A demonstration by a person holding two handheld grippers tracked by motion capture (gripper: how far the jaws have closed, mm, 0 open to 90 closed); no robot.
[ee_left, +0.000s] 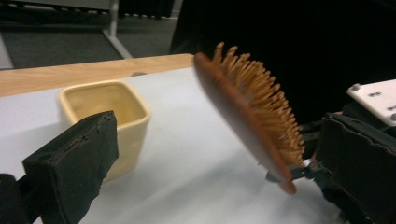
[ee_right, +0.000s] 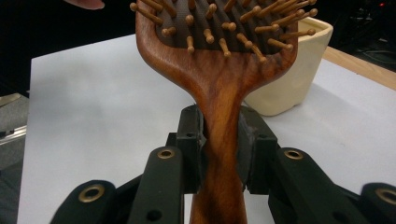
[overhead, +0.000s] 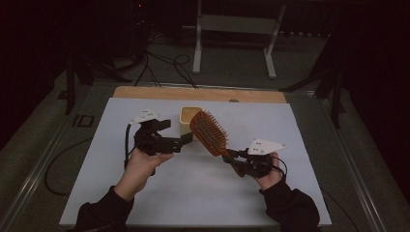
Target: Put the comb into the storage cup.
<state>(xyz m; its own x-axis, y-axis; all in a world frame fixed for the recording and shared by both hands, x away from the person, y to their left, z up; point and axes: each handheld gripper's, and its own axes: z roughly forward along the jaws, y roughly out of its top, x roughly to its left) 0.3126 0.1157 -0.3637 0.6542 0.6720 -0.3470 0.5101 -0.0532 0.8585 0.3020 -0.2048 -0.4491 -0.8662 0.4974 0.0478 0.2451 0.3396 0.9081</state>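
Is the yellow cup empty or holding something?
Empty: the cup shows a bare inside in the left gripper view; its very bottom is hidden.

Both forearms, in dark sleeves, come in over the near edge of the tabletop. The left hand lies palm up under the left gripper, which points level toward the right edge; its jaws stand apart with nothing between them, though the dim light makes the gap hard to judge. The right hand grips the right gripper from below and behind, aiming it toward the far left corner. Its jaws are pressed on both sides of the wooden hairbrush handle.
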